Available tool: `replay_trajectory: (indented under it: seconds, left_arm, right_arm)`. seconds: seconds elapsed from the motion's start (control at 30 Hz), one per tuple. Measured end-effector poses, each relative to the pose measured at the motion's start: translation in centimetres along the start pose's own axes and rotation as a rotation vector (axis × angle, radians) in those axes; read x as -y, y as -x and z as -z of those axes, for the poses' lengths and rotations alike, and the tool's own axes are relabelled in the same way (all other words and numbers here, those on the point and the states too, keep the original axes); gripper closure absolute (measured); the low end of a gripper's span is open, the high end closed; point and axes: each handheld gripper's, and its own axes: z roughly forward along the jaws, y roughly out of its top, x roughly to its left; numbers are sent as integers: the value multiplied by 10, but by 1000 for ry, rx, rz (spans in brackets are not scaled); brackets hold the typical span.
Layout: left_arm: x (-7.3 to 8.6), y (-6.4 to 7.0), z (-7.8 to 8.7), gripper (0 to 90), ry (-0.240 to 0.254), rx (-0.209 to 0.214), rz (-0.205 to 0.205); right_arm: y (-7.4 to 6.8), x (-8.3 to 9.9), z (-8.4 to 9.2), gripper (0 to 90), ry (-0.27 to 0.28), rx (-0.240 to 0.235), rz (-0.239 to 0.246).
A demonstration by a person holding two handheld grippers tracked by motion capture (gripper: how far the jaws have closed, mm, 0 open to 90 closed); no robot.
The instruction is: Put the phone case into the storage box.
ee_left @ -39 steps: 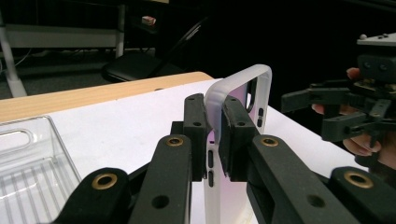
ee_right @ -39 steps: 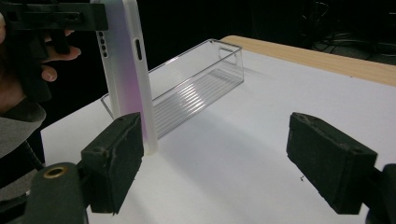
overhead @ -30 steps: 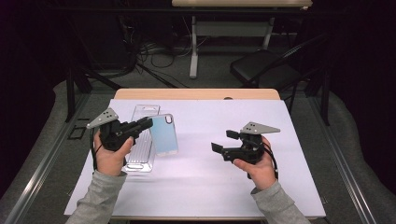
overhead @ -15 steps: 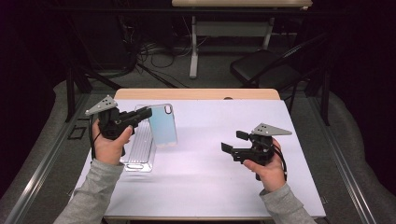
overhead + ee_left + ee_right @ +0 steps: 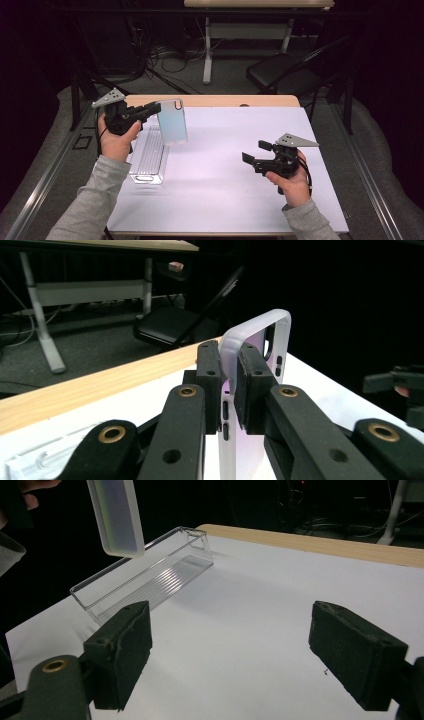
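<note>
**Phone case lifted clear of its clear plastic tray**

While the left gripper (image 5: 150,109) clamps it by one long edge, the phone case (image 5: 172,122) hangs in the air above and just beside the clear plastic tray (image 5: 149,159), apart from it. In the high view the case is a pale blue, frosted, soft-looking shell with rounded corners and a small oval camera cut-out near its upper end. In the left gripper view (image 5: 229,385) its milky, translucent rim sits pinched between the two black pads (image 5: 250,385), with button slots visible along the edge and the camera opening at the top corner.

The case (image 5: 116,517) stands nearly upright: its long axis runs up and down with a slight lean, camera end uppermost, lower end pointing down towards the tray. Its broad face looks across the white table cover (image 5: 225,200), away from the tray.

The tray (image 5: 145,580) lies flat on the cover, ribbed on its floor, its long axis running from the near side towards the table's wooden far edge.

Well to the right of the tray, the right gripper (image 5: 257,152) hovers over the cover with its jaws spread wide, nothing between them (image 5: 232,645).
</note>
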Motion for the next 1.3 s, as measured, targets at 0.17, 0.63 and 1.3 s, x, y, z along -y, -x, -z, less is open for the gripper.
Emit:
replay_trajectory:
  seconds: [0.17, 0.63, 1.3]
  left_arm:
    - [-6, -10, -4, 829, 4, -21, -4]
    - [-9, -39, -16, 829, 21, -61, -5]
    - [-3, -78, -27, 828, 39, -117, -7]
  right_arm:
    - [0, 1, 1, 172, -2, 13, -4]
    - [-3, 5, 3, 172, -12, 35, -7]
    - [-2, 10, 7, 172, -11, 78, -8]
